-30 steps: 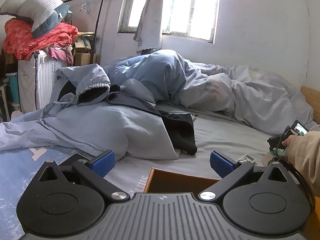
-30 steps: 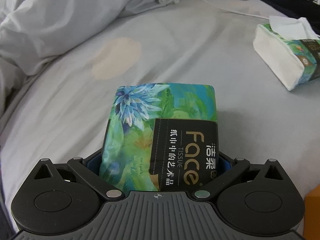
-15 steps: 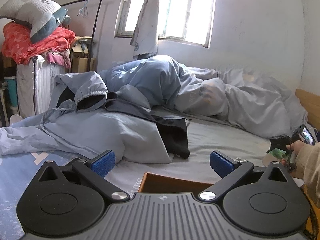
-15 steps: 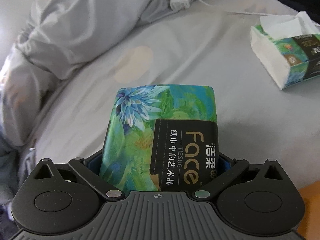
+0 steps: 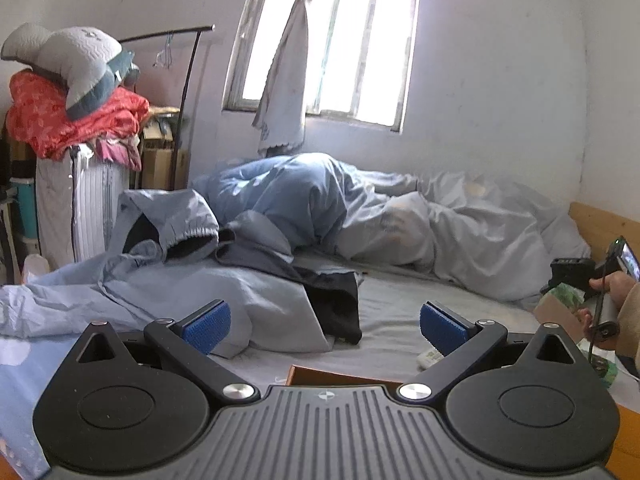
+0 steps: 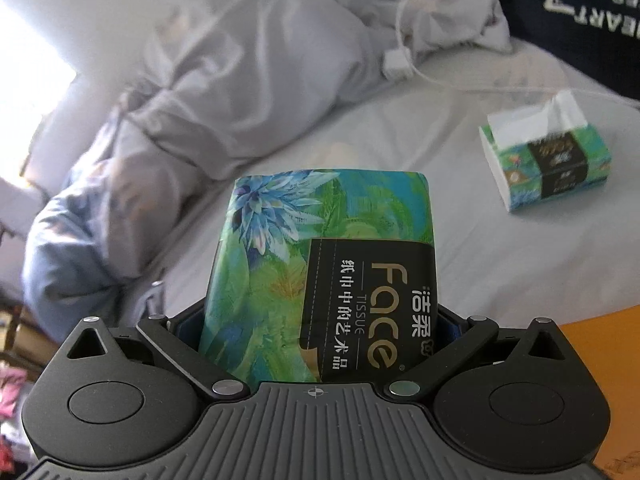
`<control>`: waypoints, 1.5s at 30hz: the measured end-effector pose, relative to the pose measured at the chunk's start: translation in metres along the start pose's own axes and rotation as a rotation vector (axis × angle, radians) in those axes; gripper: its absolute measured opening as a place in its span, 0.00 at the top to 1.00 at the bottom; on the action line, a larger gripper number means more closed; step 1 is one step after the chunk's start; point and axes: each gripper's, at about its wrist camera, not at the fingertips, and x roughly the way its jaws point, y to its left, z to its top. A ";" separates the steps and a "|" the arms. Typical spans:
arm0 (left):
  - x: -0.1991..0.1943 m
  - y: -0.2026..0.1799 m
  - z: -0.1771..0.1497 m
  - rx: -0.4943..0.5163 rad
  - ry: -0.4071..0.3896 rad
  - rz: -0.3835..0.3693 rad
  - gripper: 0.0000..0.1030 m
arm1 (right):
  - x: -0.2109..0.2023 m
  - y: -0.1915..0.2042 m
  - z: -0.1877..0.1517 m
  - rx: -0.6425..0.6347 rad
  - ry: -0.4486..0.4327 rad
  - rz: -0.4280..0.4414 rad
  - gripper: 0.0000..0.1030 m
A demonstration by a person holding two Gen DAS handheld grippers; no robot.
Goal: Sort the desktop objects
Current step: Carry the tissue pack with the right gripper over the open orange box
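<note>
The right tool (image 6: pixel 320 320) grips a sealed tissue pack (image 6: pixel 324 276) above the bed (image 6: pixel 500 260), carrying it for sorting; the left tool (image 5: pixel 324 322) waits wide, empty, nearby.

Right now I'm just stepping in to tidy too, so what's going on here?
The right hand-held gripper is shut on a sealed tissue pack, held above the bed sheet. An opened tissue pack lies on the sheet beyond. The left hand-held gripper is open and holds nothing.
</note>
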 end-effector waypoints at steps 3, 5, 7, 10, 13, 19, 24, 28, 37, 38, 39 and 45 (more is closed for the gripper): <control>-0.016 0.004 0.002 0.003 -0.015 -0.007 0.00 | -0.036 0.004 -0.002 -0.034 -0.021 0.020 0.01; -0.026 0.007 0.002 0.000 -0.020 -0.009 0.00 | -0.056 0.004 -0.004 -0.045 -0.026 0.035 0.01; -0.034 0.010 0.002 -0.006 -0.021 -0.010 0.00 | -0.075 0.004 -0.007 -0.054 -0.029 0.050 0.01; -0.044 0.014 0.002 -0.007 -0.027 -0.009 0.00 | -0.101 0.003 -0.014 -0.074 -0.034 0.080 0.01; -0.054 0.016 0.001 0.000 -0.035 -0.010 0.00 | -0.128 0.000 -0.025 -0.100 -0.037 0.106 0.01; -0.065 0.019 0.000 0.015 -0.044 -0.012 0.00 | -0.175 -0.010 -0.051 -0.151 -0.030 0.158 0.01; -0.069 0.022 -0.003 0.025 -0.047 -0.009 0.00 | -0.207 -0.014 -0.077 -0.227 -0.017 0.182 0.01; -0.069 0.023 -0.007 0.025 -0.045 -0.003 0.00 | -0.223 -0.017 -0.102 -0.285 0.011 0.200 0.01; -0.069 0.027 -0.016 0.027 -0.041 0.010 0.00 | -0.236 -0.007 -0.157 -0.386 0.080 0.230 0.01; -0.069 0.027 -0.017 0.027 -0.040 0.011 0.00 | -0.236 -0.003 -0.165 -0.404 0.089 0.233 0.01; -0.069 0.027 -0.017 0.027 -0.040 0.013 0.00 | -0.235 0.000 -0.171 -0.419 0.099 0.235 0.01; -0.068 0.031 -0.026 0.017 -0.023 0.010 0.00 | -0.223 0.018 -0.204 -0.475 0.139 0.227 0.01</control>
